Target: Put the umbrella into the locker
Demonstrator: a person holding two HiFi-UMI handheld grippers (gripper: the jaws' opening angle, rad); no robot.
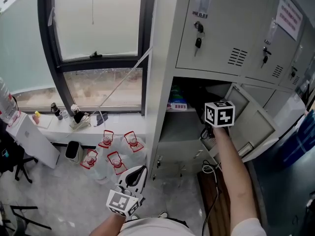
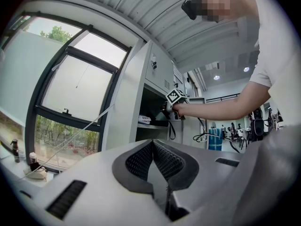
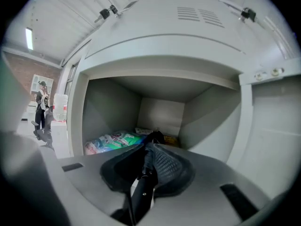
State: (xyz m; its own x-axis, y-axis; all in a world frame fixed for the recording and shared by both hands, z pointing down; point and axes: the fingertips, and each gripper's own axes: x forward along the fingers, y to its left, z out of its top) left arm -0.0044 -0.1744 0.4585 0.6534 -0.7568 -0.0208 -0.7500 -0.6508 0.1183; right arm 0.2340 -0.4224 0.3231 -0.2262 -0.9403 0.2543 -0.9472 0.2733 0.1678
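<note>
Gripping the black umbrella (image 3: 141, 189) between nearly closed jaws, the right gripper (image 3: 149, 147) is pointing it into the open locker compartment (image 3: 160, 114), toward colourful packets (image 3: 113, 140) at far left. The left gripper (image 2: 153, 145) is waiting nearer, jaws together, empty.

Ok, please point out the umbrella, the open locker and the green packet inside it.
umbrella (image 3: 144, 180): right gripper view, on its dark body between the jaws.
open locker (image 3: 160, 117): right gripper view, on its back wall.
green packet (image 3: 115, 140): right gripper view, on its middle.
</note>
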